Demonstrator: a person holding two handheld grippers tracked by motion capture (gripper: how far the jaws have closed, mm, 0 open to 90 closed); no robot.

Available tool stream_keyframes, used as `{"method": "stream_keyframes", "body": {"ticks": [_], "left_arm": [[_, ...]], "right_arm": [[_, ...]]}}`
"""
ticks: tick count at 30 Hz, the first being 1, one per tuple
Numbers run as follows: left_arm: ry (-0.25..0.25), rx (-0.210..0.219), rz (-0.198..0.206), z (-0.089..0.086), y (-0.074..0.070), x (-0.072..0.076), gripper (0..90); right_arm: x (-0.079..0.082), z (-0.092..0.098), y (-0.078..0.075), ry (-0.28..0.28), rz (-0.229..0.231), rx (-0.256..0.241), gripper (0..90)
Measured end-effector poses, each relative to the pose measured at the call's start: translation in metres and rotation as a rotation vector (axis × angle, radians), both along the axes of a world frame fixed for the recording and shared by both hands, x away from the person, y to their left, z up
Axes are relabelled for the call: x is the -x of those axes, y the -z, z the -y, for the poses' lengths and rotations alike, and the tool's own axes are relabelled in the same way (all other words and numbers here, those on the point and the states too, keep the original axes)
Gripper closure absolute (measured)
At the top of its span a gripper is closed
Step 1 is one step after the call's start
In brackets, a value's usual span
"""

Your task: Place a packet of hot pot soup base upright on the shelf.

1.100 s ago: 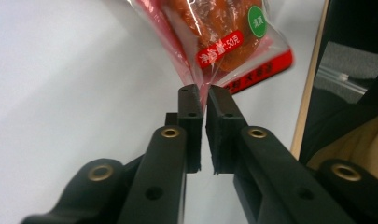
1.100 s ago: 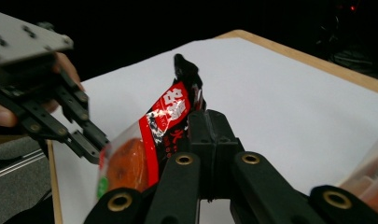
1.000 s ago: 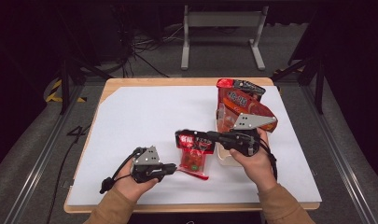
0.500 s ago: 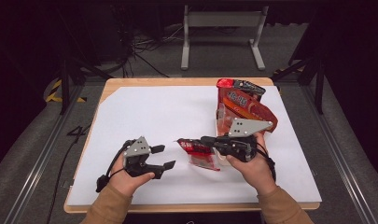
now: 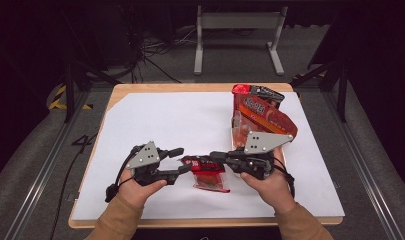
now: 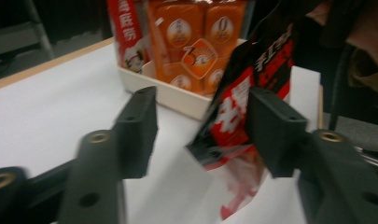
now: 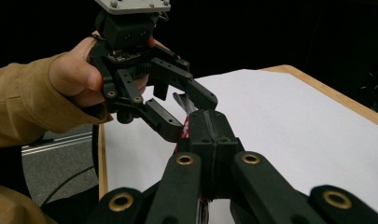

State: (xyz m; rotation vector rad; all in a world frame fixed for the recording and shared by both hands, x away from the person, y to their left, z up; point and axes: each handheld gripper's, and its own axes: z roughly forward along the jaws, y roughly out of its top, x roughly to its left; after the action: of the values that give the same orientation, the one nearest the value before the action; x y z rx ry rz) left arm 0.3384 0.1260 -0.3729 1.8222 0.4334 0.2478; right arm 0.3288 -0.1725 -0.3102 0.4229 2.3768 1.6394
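High view: you have a glossy red and black snack packet (image 5: 208, 172) at the near middle of the table (image 5: 140, 91), a pale wooden top covered by a smooth white sheet (image 5: 165, 120). The packet is a flat, crinkly plastic pouch with a partly clear lower half. Your right gripper (image 5: 215, 158) has its two black jaws pressed together on the packet's top edge, so it pinches the pouch and holds that edge up off the sheet while the lower end hangs toward the surface. Your left gripper (image 5: 182, 160) is spread wide, its jaws standing either side of the packet's left edge; you cannot tell from here whether either pad touches it. At the far right of the sheet, behind your right hand (image 5: 270, 182), stands a shallow pale tray (image 5: 236, 131) holding upright shiny red and orange bags (image 5: 262, 112).

Left gripper view shows what the high view does not: the packet (image 6: 242, 116) sits between the open jaws, close against the right-hand pad, well apart from the left-hand one, with white characters printed on its red face. Behind it, the tray's cream wall (image 6: 177, 100) and orange packs (image 6: 196, 42) read clearly.

Right gripper view shows the matte, blocky pads closed flat on the thin film, and your left hand (image 7: 79, 77) in a tan sleeve (image 7: 23, 107) gripping the other tool, jaws apart.
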Motion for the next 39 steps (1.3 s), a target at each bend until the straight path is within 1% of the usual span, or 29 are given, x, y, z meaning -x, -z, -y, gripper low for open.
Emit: {"method": "stream_keyframes", "body": {"ticks": [2,4,6,7,10,14,18,20,22,23,24,25,26,28,32,33,34,37,39], "left_arm": [[0.03,0.006,-0.001,0.001,-0.001,0.0,62.8],[0.045,0.012,-0.005,0.001,-0.002,0.0,72.2],[0.058,0.013,-0.005,0.001,-0.003,0.001,78.2],[0.064,0.014,-0.005,0.001,-0.004,0.002,82.7],[0.073,0.01,-0.005,0.001,-0.007,0.002,88.0],[0.079,0.006,-0.022,0.001,-0.009,0.003,89.3],[0.094,-0.001,-0.018,0.002,-0.012,0.002,89.6],[0.102,-0.011,-0.005,0.003,-0.014,0.003,89.8],[0.105,-0.014,-0.01,0.004,-0.016,0.004,89.8],[0.105,-0.014,-0.01,0.004,-0.016,0.004,89.9],[0.102,-0.021,-0.006,0.005,-0.017,0.004,89.9],[0.099,-0.034,-0.007,0.004,-0.018,0.003,89.9],[0.097,-0.035,-0.011,0.005,-0.019,0.003,89.9],[0.098,-0.034,-0.013,0.004,-0.02,0.001,89.9],[0.121,-0.026,-0.02,0.002,-0.024,-0.003,89.9],[0.121,-0.026,-0.02,0.002,-0.024,-0.003,89.9],[0.132,-0.029,-0.016,0.002,-0.025,-0.004,89.9],[0.156,-0.035,-0.012,0.002,-0.029,-0.007,89.8],[0.168,-0.033,-0.013,0.003,-0.031,-0.008,89.9]], "right_arm": [[0.0,0.0,0.001,-0.001,0.0,-0.006,90.0],[0.0,0.002,0.001,0.005,0.002,-0.012,90.0],[-0.001,0.004,0.002,0.017,0.007,-0.013,90.0],[-0.002,0.006,0.003,0.026,0.007,-0.014,90.0],[-0.003,0.008,0.005,0.039,0.005,-0.015,90.0],[-0.003,0.009,0.007,0.049,0.007,-0.004,90.0],[-0.003,0.01,0.008,0.058,0.004,0.001,89.1],[-0.003,0.011,0.008,0.069,0.002,0.004,85.9],[-0.003,0.013,0.008,0.075,-0.003,0.007,82.7],[-0.003,0.013,0.008,0.075,-0.003,0.007,82.7],[-0.002,0.014,0.009,0.082,-0.002,0.006,80.5],[-0.002,0.016,0.008,0.094,-0.002,0.0,76.5],[-0.001,0.019,0.008,0.102,-0.007,-0.011,74.4],[-0.001,0.025,0.007,0.117,-0.016,-0.023,72.6],[0.001,0.039,0.007,0.157,-0.025,-0.023,69.7],[0.001,0.039,0.007,0.157,-0.025,-0.023,69.7],[0.002,0.041,0.007,0.164,-0.025,-0.021,68.9],[0.006,0.055,0.005,0.207,-0.031,-0.027,65.9],[0.008,0.064,0.005,0.235,-0.031,-0.022,64.2]]}}
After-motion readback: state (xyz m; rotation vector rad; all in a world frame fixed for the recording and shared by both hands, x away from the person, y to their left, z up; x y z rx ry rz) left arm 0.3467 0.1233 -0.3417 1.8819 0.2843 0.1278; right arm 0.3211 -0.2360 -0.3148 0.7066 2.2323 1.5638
